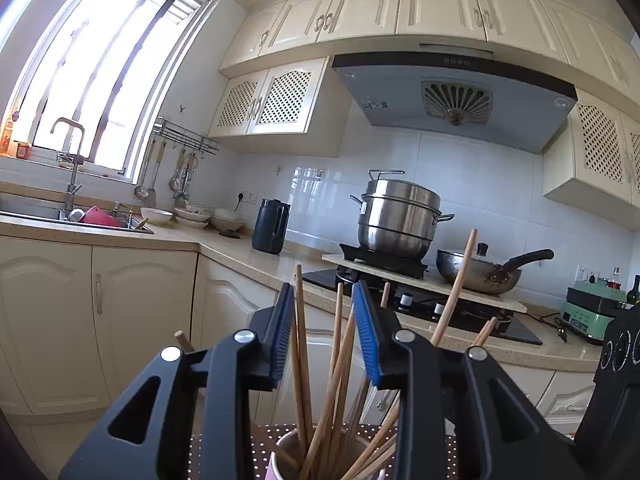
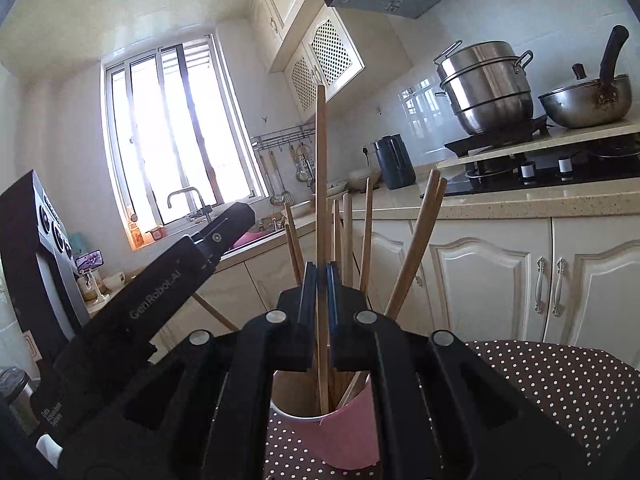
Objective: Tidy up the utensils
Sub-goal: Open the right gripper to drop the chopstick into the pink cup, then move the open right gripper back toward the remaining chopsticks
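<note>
With the right gripper (image 2: pixel 320 280) clamped on one chopstick (image 2: pixel 321 184) above the cup (image 2: pixel 340 428) and the left gripper (image 1: pixel 326 320) open around others, a sideways nudge could tip the cup.

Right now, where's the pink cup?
Right wrist view, bottom centre: the pink cup stands on the polka-dot cloth, full of chopsticks, just below the right gripper.

Left wrist cam: sits right behind its own fingers, level, close over the pink paper cup (image 1: pixel 282 462) of wooden chopsticks (image 1: pixel 306 360), facing the steel stacked steamer pot (image 1: pixel 400 216). Right wrist cam: same cup (image 2: pixel 340 432) close below, facing the bright barred window (image 2: pixel 180 128). Both share cup, chopsticks (image 2: pixel 322 200), steamer pot (image 2: pixel 486 84), window (image 1: pixel 100 80).
</note>
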Tool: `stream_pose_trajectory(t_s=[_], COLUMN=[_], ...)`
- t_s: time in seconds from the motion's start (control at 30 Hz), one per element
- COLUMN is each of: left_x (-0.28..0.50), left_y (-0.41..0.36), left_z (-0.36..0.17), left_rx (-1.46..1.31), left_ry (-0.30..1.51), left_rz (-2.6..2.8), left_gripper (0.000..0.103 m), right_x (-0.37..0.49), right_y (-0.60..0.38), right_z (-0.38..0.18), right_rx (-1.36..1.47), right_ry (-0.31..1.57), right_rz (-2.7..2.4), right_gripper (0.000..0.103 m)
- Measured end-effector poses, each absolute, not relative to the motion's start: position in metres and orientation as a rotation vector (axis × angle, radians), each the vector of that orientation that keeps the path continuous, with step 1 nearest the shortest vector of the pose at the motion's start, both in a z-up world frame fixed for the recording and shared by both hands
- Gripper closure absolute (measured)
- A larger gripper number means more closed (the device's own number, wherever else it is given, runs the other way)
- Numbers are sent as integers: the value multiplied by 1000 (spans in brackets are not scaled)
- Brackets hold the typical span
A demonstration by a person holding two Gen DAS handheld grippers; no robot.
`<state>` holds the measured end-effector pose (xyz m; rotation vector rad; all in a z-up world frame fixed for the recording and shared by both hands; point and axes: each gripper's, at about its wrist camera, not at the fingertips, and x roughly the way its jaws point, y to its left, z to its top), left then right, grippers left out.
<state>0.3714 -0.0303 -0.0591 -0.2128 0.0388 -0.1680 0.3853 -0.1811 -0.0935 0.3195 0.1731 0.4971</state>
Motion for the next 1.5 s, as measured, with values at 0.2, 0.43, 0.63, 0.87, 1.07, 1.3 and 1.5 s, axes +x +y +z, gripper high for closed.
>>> stream_pose_trajectory(t_s=[0.2, 0.43, 0.63, 0.87, 1.07, 1.3, 1.5], left_x=[360, 346, 332, 316, 296, 261, 228], left_y=[-24, -23, -20, -12, -3, 9, 15], left_z=[-66, -68, -59, -45, -31, -11, 2], left_rx=[-183, -137, -109, -121, -125, -127, -114], left_ry=[82, 112, 110, 103, 91, 71, 74], left_rz=[-121, -90, -75, -59, -37, -18, -13], left_gripper=[57, 46, 43, 42, 39, 37, 36], right_x=[381, 383, 375, 365, 347, 318, 284], right_y=[-177, -169, -165, -167, -166, -163, -162], right_z=[-99, -109, -103, -92, -79, -55, -38], right_rx=[314, 317, 327, 347, 337, 312, 270], right_ry=[199, 265, 274, 267, 238, 209, 193], right_rz=[503, 504, 493, 453, 436, 429, 397], right_gripper=[97, 97, 96, 55, 52, 51, 51])
